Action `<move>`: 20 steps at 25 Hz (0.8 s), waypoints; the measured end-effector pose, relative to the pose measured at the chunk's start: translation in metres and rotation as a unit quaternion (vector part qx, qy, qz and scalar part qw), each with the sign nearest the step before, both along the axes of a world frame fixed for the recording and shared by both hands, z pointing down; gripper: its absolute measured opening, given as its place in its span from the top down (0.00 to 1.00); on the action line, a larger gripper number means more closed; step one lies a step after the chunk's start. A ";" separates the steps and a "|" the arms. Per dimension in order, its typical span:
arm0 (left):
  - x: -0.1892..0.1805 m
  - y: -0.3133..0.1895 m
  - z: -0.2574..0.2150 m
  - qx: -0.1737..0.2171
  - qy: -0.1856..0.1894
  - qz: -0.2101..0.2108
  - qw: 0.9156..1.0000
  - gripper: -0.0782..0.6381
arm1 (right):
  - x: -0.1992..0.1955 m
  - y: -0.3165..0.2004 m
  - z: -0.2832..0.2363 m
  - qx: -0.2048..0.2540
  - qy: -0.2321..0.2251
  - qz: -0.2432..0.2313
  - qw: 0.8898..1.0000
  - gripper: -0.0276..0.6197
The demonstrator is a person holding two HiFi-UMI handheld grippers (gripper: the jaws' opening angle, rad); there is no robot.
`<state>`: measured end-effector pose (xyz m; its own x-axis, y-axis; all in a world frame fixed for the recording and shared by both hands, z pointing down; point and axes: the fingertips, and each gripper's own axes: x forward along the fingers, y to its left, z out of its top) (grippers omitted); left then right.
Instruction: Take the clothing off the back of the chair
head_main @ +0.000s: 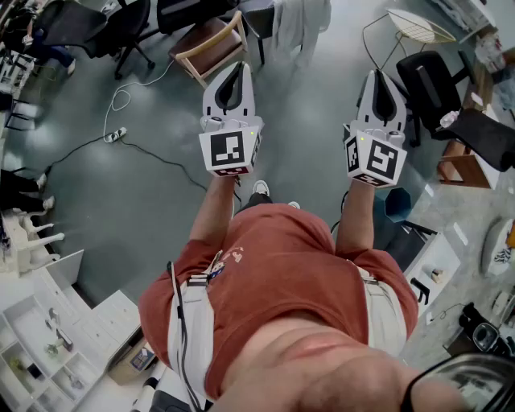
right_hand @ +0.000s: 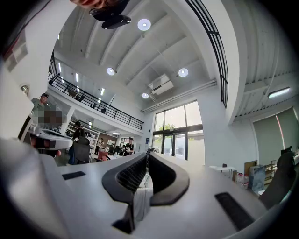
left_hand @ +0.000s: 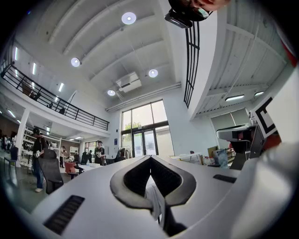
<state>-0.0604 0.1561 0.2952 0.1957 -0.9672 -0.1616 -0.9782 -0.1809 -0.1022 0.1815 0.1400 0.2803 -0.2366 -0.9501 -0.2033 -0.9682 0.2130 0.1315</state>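
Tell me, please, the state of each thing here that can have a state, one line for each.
left hand-held gripper: jaws shut, nothing held.
right hand-held gripper: jaws shut, nothing held.
white clothing: hangs on a chair, not yet taken.
wooden chair: upright, seat bare.

White clothing (head_main: pixel 302 24), draped over the back of a dark chair (head_main: pixel 257 13), hanging in loose folds

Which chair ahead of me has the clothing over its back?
The dark chair at the head view's top centre: a white garment hangs over it. The wooden chair just left of it has a bare frame.
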 end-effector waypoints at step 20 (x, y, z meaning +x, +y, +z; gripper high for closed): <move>-0.071 -0.020 -0.006 0.009 0.024 0.016 1.000 0.87 | -0.079 -0.023 -0.004 -0.006 -0.015 -0.017 1.000 0.91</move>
